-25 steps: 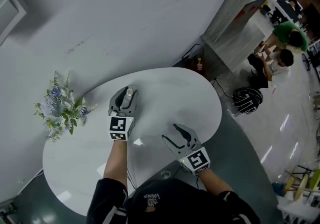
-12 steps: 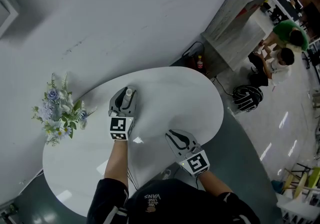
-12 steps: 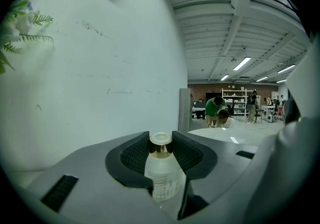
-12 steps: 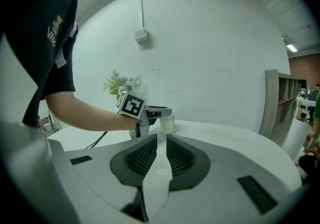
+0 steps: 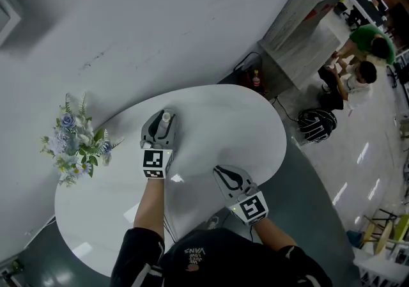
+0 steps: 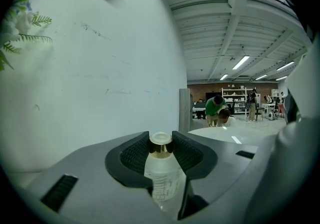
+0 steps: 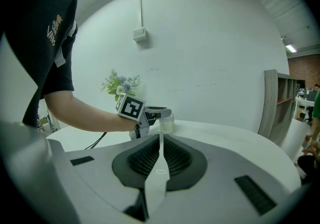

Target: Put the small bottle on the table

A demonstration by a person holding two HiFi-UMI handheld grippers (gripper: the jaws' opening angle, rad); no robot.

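Observation:
A small clear bottle point(image 5: 165, 118) with a gold cap point(image 6: 161, 139) stands upright between the jaws of my left gripper point(image 5: 160, 124), whose ribbed pads press on its two sides. It is at the far middle of the white oval table point(image 5: 249, 119); in the right gripper view the bottle point(image 7: 167, 122) sits low, at or just above the tabletop. My right gripper point(image 5: 221, 172) hovers over the table's near right part. Its jaws have just been closing and now meet point(image 7: 161, 138) with nothing between them.
A bunch of artificial flowers point(image 5: 77, 145) lies at the table's left end. Beyond the table stand a white wall and a grey cabinet point(image 5: 300, 30). A black bag point(image 5: 316, 127) and a red bottle point(image 5: 255, 81) are on the floor; people point(image 5: 364, 55) are at the far right.
The right gripper's jaws went from wide open to shut, empty. The left gripper and the bottle have not moved.

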